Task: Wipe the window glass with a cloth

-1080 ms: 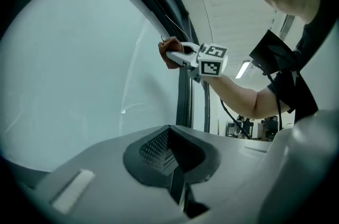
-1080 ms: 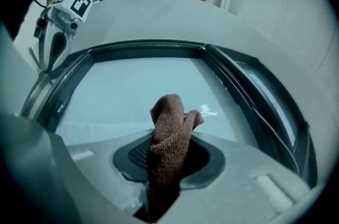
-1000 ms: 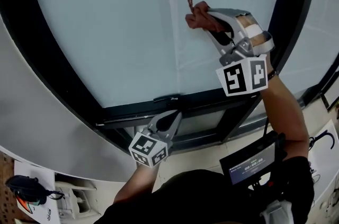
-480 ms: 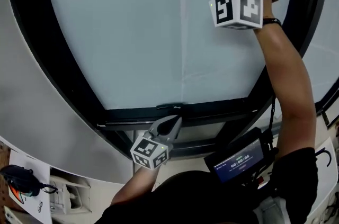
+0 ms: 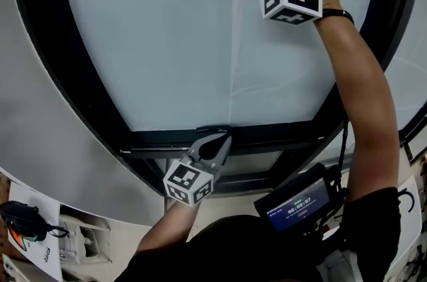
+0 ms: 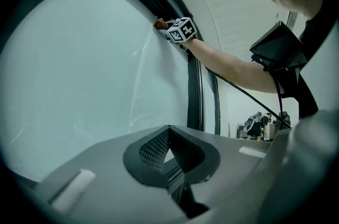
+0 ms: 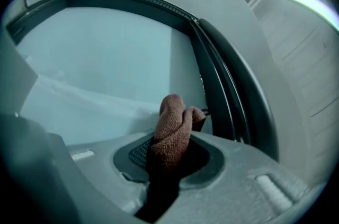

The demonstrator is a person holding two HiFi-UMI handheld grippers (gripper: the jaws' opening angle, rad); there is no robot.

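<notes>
Pale window glass [image 5: 167, 41] in a dark frame [image 5: 80, 94] fills the background. Nearest, a small screen [image 5: 297, 202] hangs at the person's chest. Just beyond it, the left hand-held gripper [image 5: 222, 139] has its jaws together and empty, tips at the lower frame bar. High above, the right hand-held gripper [image 7: 170, 157] is clamped on a reddish-brown cloth [image 7: 172, 127], which sticks out ahead of the jaws against the glass. The frame is just to its right.
</notes>
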